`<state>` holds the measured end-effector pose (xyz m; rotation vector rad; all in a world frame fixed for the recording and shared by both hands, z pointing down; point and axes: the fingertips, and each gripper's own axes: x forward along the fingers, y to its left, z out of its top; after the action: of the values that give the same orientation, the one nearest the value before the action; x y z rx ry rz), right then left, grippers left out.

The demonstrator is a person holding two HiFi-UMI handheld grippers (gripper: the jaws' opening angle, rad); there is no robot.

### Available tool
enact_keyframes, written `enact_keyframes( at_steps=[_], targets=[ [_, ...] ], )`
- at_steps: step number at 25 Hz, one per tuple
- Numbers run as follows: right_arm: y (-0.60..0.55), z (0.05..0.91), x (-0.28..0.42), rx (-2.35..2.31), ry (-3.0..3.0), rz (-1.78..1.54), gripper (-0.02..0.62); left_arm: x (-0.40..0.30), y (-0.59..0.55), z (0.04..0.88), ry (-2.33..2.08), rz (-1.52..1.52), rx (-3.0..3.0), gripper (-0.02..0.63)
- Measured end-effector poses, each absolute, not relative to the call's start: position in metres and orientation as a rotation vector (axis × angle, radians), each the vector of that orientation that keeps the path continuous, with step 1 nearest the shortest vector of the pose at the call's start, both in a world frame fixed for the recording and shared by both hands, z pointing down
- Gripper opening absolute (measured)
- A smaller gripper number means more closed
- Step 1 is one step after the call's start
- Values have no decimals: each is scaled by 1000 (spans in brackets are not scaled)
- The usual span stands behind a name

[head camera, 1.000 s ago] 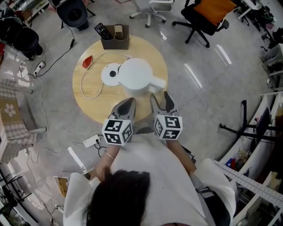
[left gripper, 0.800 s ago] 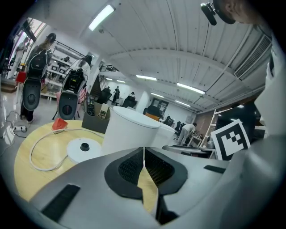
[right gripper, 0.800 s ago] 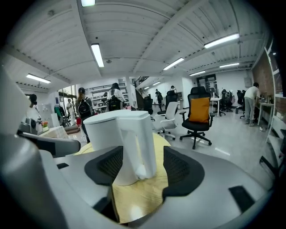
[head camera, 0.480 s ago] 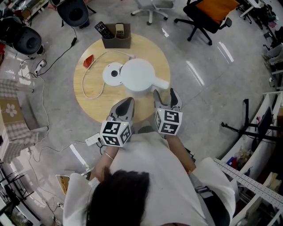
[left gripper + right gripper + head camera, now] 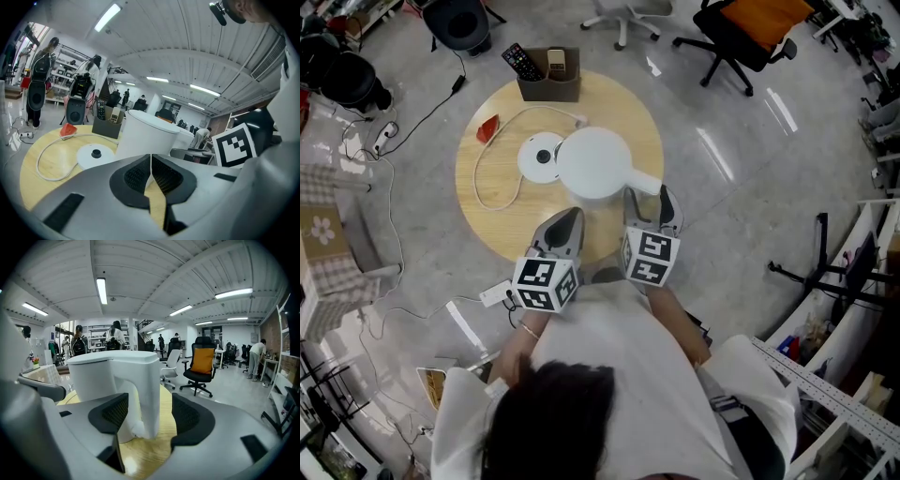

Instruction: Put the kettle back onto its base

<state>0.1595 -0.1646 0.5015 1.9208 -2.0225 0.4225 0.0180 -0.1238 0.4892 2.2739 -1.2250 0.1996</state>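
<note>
Left gripper (image 5: 151, 161) jaws closed; right gripper (image 5: 151, 412) jaws wide, flanking kettle handle (image 5: 149, 385)

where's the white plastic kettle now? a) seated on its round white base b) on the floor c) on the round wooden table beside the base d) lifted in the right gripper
c: the white plastic kettle stands on the round wooden table next to its round white base, which is bare.
</note>
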Motion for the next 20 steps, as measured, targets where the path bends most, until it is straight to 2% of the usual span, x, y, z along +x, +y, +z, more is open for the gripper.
enact_keyframes(
  at_steps=[20],
  targets=[
    [-182,513,173,2026,-1911,371,281,5,-124,500,-1218,252,2239,32]
  ],
)
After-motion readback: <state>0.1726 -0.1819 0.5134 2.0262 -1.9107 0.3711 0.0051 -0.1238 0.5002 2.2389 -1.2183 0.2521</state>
